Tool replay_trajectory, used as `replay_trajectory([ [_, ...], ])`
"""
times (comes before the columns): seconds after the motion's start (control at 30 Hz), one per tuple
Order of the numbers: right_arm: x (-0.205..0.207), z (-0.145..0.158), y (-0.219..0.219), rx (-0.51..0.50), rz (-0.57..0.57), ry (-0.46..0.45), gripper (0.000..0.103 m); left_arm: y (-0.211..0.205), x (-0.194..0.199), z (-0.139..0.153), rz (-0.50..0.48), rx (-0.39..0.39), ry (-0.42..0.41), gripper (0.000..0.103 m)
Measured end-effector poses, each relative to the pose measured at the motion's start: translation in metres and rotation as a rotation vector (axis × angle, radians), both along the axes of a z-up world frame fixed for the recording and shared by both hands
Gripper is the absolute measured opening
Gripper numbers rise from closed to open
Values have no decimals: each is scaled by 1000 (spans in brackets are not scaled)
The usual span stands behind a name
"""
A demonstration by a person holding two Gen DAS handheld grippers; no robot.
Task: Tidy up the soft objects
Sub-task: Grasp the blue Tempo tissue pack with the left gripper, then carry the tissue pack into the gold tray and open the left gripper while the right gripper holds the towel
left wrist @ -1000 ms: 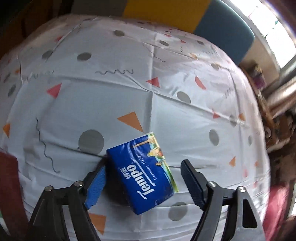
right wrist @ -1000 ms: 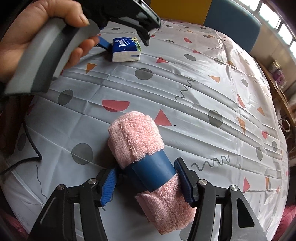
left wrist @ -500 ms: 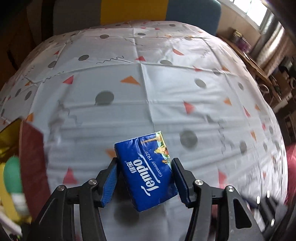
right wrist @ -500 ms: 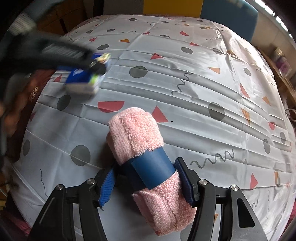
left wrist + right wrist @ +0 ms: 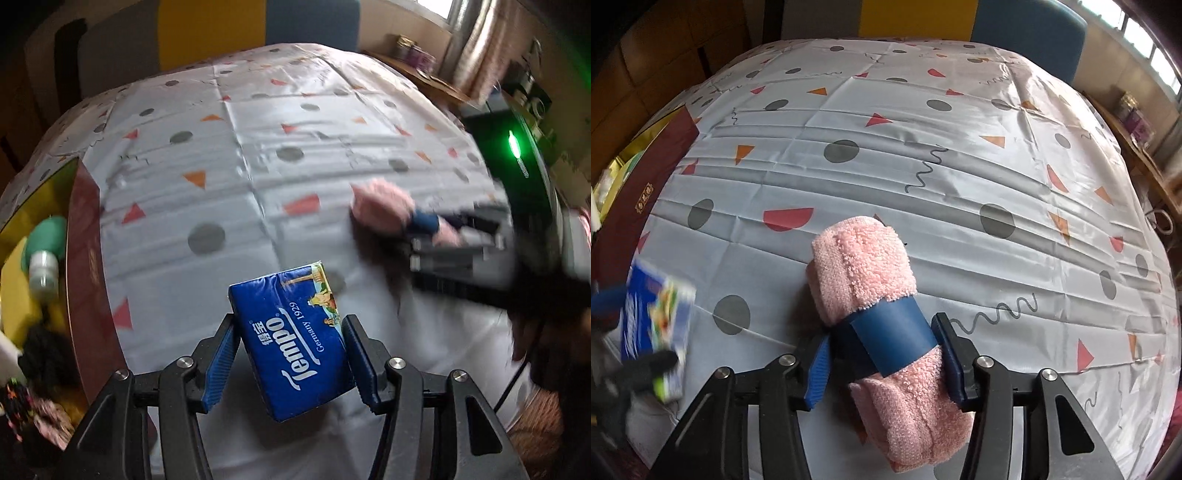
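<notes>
While pinched between jaws: tissue pack (image 5: 295,339), towel roll (image 5: 882,317).

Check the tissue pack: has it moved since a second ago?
Yes. In the right wrist view the tissue pack, held in the left claw, went from the far side of the tablecloth to the near left edge, nearer the red box.

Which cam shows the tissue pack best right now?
Left wrist. The tissue pack sits sharp and centred between the left gripper fingers, Tempo label readable. The right wrist view catches it only at the left edge, motion-blurred and partly cut off, beside the pink towel roll held by the right gripper.
</notes>
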State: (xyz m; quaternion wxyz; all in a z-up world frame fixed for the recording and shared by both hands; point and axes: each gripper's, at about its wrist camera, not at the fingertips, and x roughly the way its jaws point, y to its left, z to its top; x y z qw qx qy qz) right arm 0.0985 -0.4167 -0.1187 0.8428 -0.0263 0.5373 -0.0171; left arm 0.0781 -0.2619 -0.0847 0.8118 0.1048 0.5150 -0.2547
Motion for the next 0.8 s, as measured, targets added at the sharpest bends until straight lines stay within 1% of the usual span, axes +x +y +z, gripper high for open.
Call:
replay_trajectory([
  [0.03,1,2,2,3,-4,-1,53,2,-4,-6,-2,5,12,58],
  [0.07,0,2,1,5,-7,-2,54,5,-6,-12,3,-8,22,59],
  [0.13,-1,1,2,1,-8,-7,55,10,-6,-15,17,-50,22,59],
  [0.2,-1,1,1,4,-8,-9,57,11,-4,-17,17,-65,30,61],
  [0.33,7,0,-4,14,-13,-4,68,9,-9,-21,-6,-51,-14,61],
  [0.4,8,-1,-6,23,-14,-7,69,7,-14,-23,-9,-36,-45,61],
  [0.5,8,-1,-3,7,0,-24,66,5,-18,-26,-20,-19,-84,61],
  [0.57,7,-1,-1,7,18,-34,55,7,-20,-26,-21,-28,-101,60],
  [0.63,7,-1,3,0,29,-41,51,9,-21,-26,-24,-35,-108,59],
  [0.67,7,-1,4,-5,35,-43,50,10,-21,-26,-24,-34,-115,58],
  [0.7,7,-1,5,-7,38,-45,50,11,-22,-26,-20,-32,-123,54],
  [0.73,7,-2,5,-5,37,-45,50,11,-22,-26,-15,-33,-126,52],
  [0.8,6,-3,2,16,27,-41,51,13,-21,-24,-4,-39,-124,52],
])
